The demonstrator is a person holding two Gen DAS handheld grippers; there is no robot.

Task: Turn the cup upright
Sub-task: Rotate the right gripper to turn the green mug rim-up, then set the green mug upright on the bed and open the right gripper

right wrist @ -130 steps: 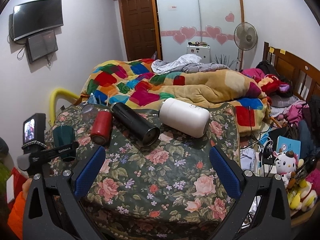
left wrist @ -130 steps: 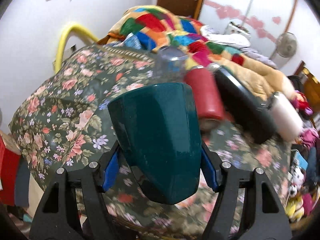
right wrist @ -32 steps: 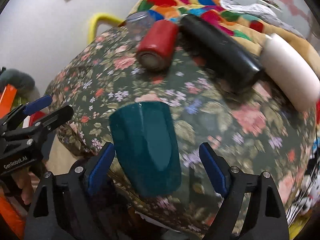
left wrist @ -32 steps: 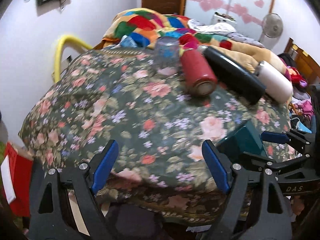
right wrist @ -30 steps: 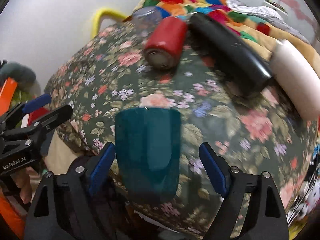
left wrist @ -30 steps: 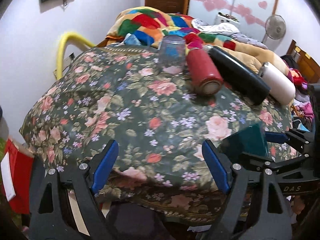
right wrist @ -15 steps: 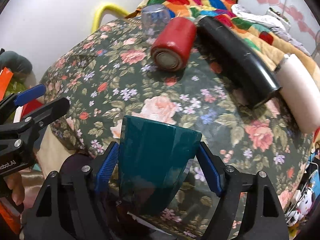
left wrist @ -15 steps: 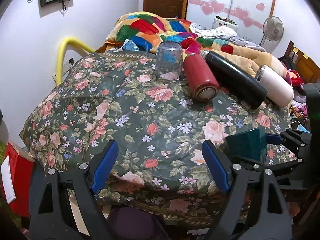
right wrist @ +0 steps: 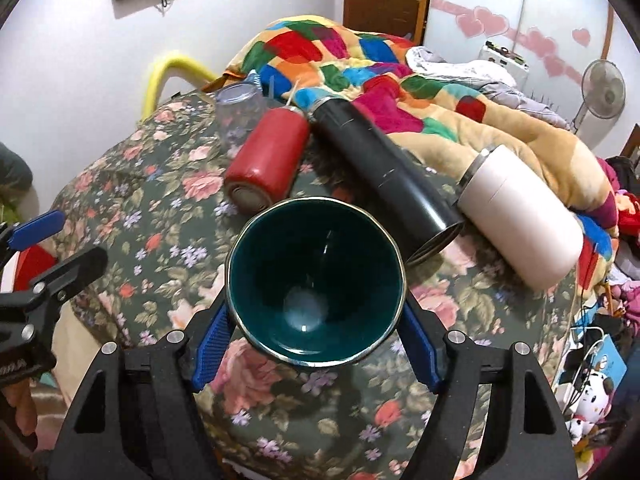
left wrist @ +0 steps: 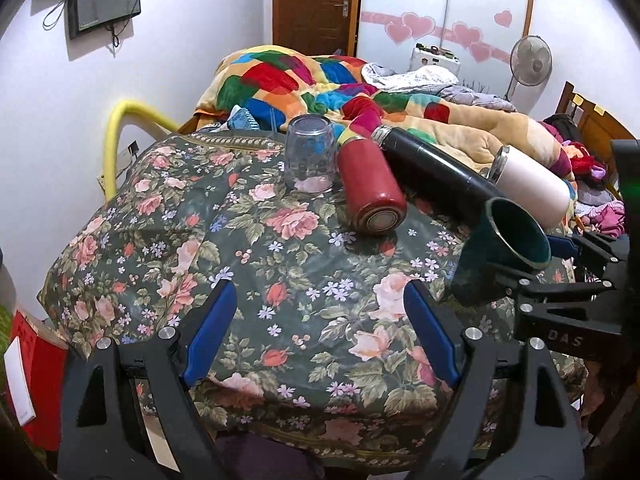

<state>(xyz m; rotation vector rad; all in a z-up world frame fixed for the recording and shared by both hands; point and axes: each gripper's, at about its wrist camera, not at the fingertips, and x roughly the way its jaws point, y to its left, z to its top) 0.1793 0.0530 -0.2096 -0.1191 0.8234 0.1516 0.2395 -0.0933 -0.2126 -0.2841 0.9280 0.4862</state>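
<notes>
The dark green cup [right wrist: 314, 288] is held in my right gripper [right wrist: 316, 340], shut on its sides. Its mouth now faces up and toward the camera, so I see the inside bottom. In the left wrist view the cup [left wrist: 508, 248] is at the right, tilted, mouth up and to the right, held above the table's right edge by the right gripper [left wrist: 560, 276]. My left gripper [left wrist: 320, 332] is open and empty over the near edge of the floral tablecloth [left wrist: 240, 248].
An upside-down clear glass [left wrist: 310, 154], a red flask [left wrist: 370, 188], a black flask [left wrist: 436, 172] and a white flask [left wrist: 532, 188] lie at the table's far side. A bed with a patchwork quilt [left wrist: 320, 80] is behind. A yellow tube [left wrist: 120, 128] is at left.
The left gripper handed the cup over and opened. The right gripper closed on the cup and turned it from bottom-up to mouth-up.
</notes>
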